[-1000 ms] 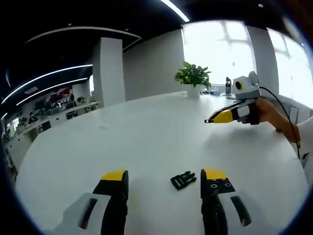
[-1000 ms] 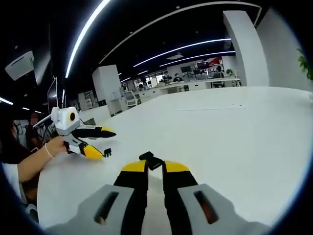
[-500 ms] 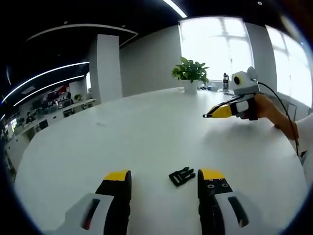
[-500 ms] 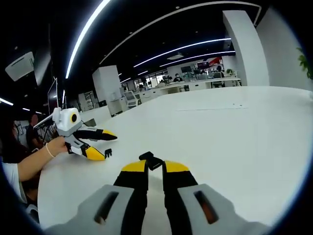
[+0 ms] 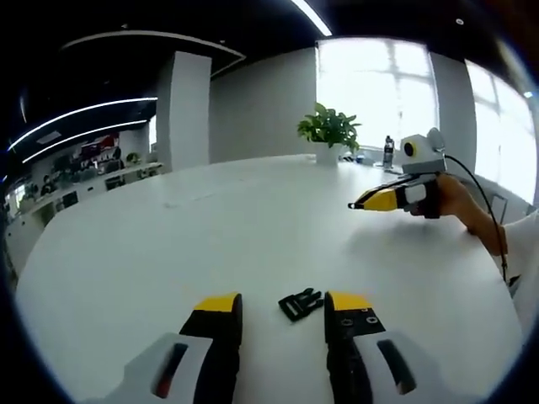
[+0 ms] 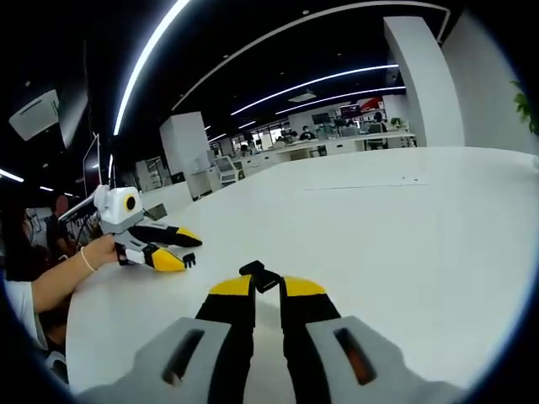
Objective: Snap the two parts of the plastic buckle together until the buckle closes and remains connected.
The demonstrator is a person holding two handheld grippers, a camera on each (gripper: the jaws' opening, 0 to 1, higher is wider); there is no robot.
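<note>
Closer in than a second ago, left gripper (image 5: 282, 307) with jaws narrowed yet still apart — pronged buckle half (image 5: 301, 303) flat on the white table (image 5: 253, 227) between the yellow tips, nearer the right-hand one. Clamped in the right gripper (image 6: 267, 289) — socket buckle half (image 6: 258, 275), unchanged, above the table.

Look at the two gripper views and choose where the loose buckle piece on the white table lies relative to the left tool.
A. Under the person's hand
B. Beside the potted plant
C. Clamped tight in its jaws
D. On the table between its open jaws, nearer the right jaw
D: in the left gripper view the black buckle piece lies flat on the white table between the spread jaws of the left tool, close to the right jaw.
</note>
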